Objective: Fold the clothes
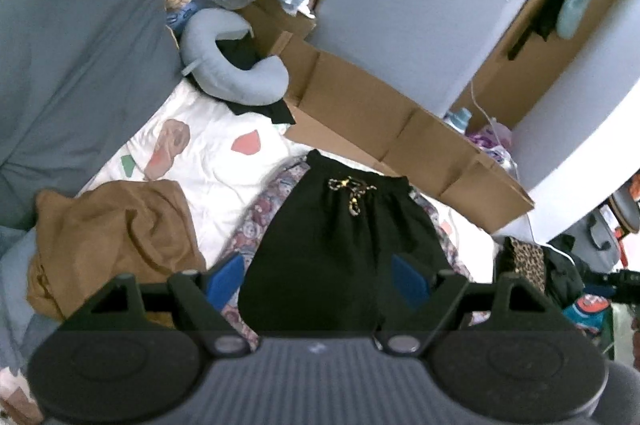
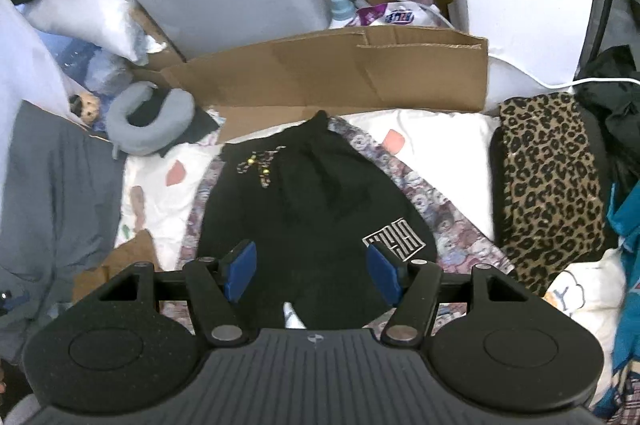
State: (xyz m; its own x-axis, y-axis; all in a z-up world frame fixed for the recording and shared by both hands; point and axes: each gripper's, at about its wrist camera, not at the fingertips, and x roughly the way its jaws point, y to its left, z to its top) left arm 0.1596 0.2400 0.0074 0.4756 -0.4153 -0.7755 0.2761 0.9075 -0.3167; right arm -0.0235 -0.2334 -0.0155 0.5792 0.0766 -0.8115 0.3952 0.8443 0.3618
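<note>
- A white block-letter logo (image 2: 394, 244) is printed on the black shorts (image 2: 320, 209), seen upside down; its letters cannot be made out.
- A purple "ARIEL"-like word is shown on the detergent pack (image 2: 396, 15), too blurred to confirm.

My black shorts (image 1: 332, 241) lie flat below me on a floral-print garment (image 2: 420, 209) — waistband at the far end, its patterned drawstring (image 1: 352, 193) tied in a loose knot. A white block-letter logo (image 2: 396, 245) marks one leg — the fabric looks smooth and spread out.
</note>
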